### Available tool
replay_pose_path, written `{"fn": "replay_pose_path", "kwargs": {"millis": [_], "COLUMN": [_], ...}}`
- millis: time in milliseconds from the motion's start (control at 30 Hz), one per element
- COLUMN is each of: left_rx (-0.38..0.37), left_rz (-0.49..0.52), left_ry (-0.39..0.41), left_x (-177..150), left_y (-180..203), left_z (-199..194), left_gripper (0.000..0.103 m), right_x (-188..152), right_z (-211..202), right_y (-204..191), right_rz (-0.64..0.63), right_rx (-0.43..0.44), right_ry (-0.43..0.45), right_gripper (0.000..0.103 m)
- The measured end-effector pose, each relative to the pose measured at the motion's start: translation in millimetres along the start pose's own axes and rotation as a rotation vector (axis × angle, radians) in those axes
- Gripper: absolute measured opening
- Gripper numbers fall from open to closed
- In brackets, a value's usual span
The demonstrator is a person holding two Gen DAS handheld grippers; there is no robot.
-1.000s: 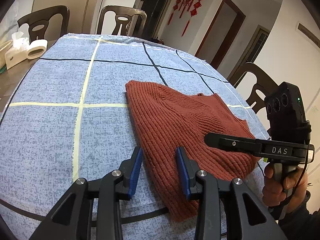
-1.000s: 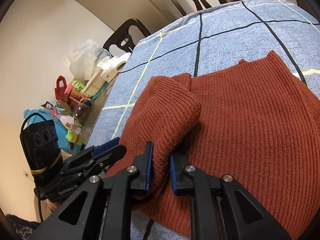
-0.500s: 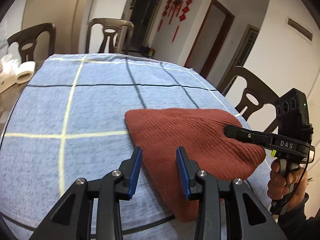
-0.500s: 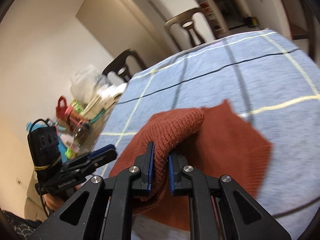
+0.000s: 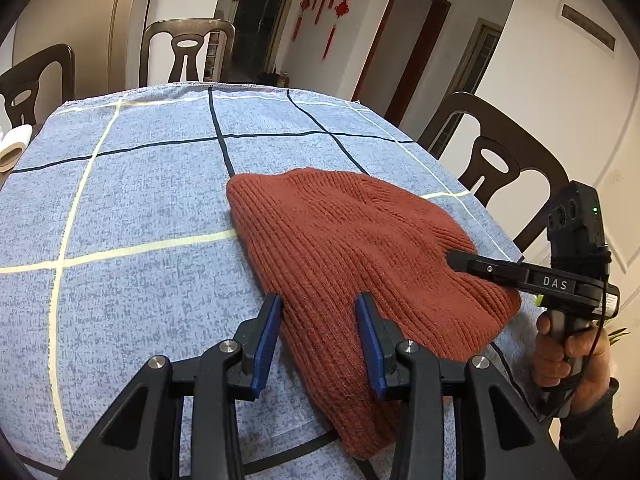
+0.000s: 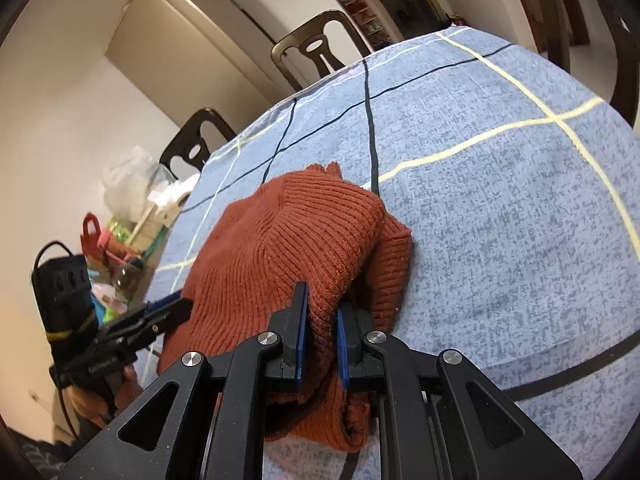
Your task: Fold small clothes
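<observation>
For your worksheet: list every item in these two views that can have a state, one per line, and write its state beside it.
left gripper: open, jaws straddling the sweater's near edge.
right gripper: shut on a fold of the sweater.
sweater: rust-red knit, partly folded over itself, one layer lifted.
tablecloth: spread flat over the table.
far doorway: open, dark inside.
chairs: upright, pushed up to the table.

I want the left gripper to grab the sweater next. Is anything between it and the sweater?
Nothing visible. The open left gripper hovers right over the sweater edge, on bare tablecloth. The right gripper grips a fold on the far side.
</observation>
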State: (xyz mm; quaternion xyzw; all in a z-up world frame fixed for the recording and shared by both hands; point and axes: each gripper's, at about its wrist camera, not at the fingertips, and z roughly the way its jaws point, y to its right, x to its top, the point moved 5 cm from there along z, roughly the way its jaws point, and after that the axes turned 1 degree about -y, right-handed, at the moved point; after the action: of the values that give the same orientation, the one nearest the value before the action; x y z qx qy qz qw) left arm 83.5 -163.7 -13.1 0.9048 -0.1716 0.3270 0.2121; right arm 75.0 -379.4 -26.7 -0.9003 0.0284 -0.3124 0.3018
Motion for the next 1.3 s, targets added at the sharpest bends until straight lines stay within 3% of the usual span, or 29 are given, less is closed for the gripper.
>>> {"fn": "replay_pose_path", "kwargs": {"millis": [167,267,333,500,600,833,1067,1167,1300], "left_rx": [0.009,0.02,0.013,-0.024,0.011,0.008,0.043,0.087,0.103], "left_rz": [0.012,0.036,0.052,0.104,0.142,0.135,0.098,0.097,0.092], "left_ry": [-0.002,0.02,0.033,0.016,0.009,-0.009,0.044,0.032,-0.013], "left_x": [2,9,12,-3,-13,-15,30,41,30], "left_y": [1,7,13,28,29,25,18,14,7], "left_z": [-3,-10,-15,-17,-11,-13,-12,10,36], "left_gripper": [0.042,0.042,0.042,0.041,0.042,0.044,0.044,0.044,0.044], "right_x": [0,3,2,-22,-35,-30,13,29,28], "right_z": [-12,-31,-39,-28,-20,-29,-27,-1,21], "right_y": [-2,-17,-28,-41,-27,-26,-37,-27,-2], "right_rz": [-0.026,-0.103,-0.15,-0.266,-0.287,-0.271,-0.252,-0.225,-0.179], "right_rx": [-0.045,-0.094,-0.079,-0.103,-0.156,-0.151,-0.14,-0.171,-0.211], "right_ry": [0.01,0.065,0.081,0.003,-0.012,-0.011,0.109,0.082,0.029], "right_gripper": [0.017,0.017,0.017,0.017,0.013,0.013,0.014,0.014,0.014]}}
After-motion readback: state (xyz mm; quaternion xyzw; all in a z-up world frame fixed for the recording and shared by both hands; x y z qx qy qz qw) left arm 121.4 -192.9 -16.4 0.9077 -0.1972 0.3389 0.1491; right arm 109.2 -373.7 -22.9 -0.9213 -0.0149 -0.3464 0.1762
